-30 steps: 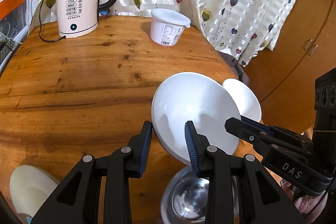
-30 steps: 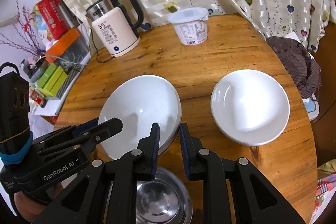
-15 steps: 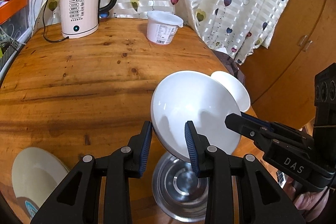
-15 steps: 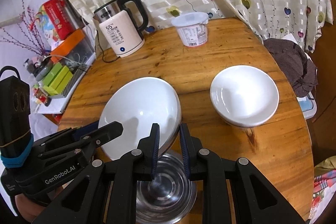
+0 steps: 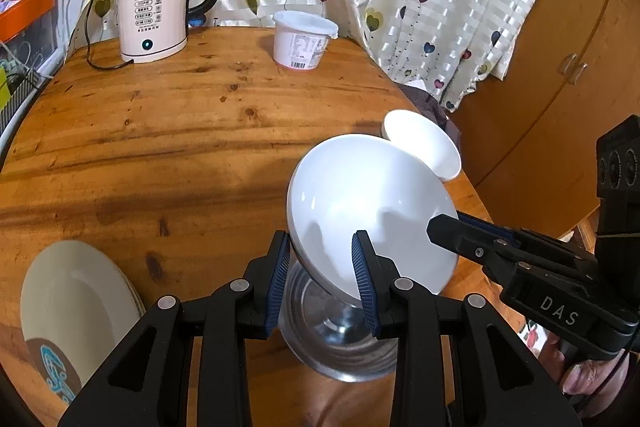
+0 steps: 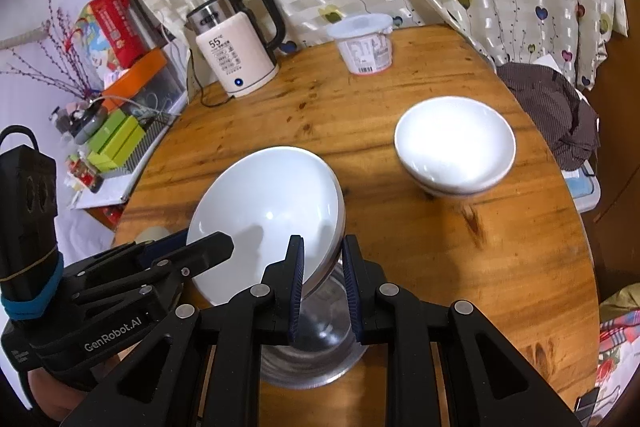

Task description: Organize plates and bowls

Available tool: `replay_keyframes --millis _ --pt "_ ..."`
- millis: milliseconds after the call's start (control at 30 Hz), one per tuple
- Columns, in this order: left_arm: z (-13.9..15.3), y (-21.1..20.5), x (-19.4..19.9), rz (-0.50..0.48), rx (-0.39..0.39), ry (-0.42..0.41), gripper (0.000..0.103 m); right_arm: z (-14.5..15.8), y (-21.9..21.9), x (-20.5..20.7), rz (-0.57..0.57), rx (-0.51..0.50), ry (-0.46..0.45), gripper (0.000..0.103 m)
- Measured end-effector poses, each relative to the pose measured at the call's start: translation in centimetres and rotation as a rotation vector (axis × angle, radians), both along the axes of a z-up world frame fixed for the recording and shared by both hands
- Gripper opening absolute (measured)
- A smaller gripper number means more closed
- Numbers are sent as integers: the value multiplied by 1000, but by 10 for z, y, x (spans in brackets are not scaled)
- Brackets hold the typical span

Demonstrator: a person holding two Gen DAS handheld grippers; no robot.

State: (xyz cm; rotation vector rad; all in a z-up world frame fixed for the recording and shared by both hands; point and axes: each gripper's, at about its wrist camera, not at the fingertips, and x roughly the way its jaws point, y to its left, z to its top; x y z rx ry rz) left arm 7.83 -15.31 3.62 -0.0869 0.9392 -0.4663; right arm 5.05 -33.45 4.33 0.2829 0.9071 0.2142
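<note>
— While both tongs pinch its rim, how does the white bowl sit?
— Tilted above the steel bowl, mouth facing the cameras; left gripper clamps its left edge, right gripper the right edge.

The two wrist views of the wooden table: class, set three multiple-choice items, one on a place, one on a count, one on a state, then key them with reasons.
1. Where is the steel bowl?
A. below the held white bowl
B. beside the kettle
C. inside the tub

2. How many grippers grip the held white bowl?
A. none
B. one
C. two

3. The second white bowl is
A. upside down
B. upright on the table
C. held

Key: 1 A, it shows under the raised bowl; 2 C, the left gripper and right gripper each clamp its rim; 3 B, its opening faces up.
</note>
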Motion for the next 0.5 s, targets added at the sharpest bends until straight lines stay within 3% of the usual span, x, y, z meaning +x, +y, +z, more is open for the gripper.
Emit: replay_keyframes --millis 500 --pt "-19 0 -17 -8 9 52 34 -20 1 -17 6 -2 61 19"
